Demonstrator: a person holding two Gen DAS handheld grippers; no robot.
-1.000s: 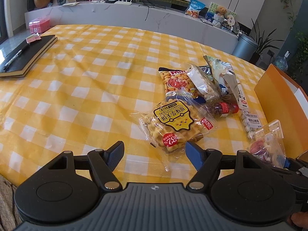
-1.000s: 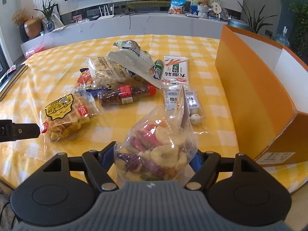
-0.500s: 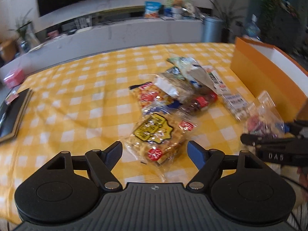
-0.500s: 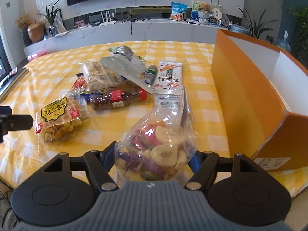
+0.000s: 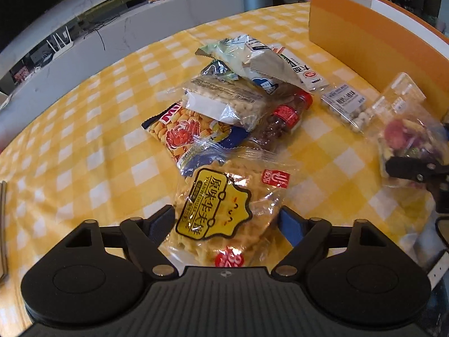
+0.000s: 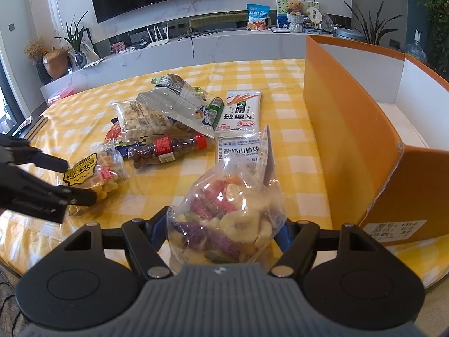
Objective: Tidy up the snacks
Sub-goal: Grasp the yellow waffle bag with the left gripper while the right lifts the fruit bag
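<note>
Tablecloth (image 5: 84,129) in yellow check lies bare left of the snack pile in our left view, left gripper (image 5: 226,220) opening around the waffle bag (image 5: 224,213); in our right view, right gripper (image 6: 221,227) clasps the fruit-chip bag (image 6: 230,210) beside the orange box (image 6: 345,140)

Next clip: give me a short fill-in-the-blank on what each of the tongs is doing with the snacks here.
1. The right tongs grip a clear bag of mixed dried ____ chips.
2. The left tongs, jaws opening, straddle the clear waffle-biscuit packet with a ____ label.
3. The dark bottle with a red cap lies on its ____.
4. The open orange cardboard box stands on the ____-and-white checked tablecloth.

Missing: fruit; yellow; side; yellow
</note>
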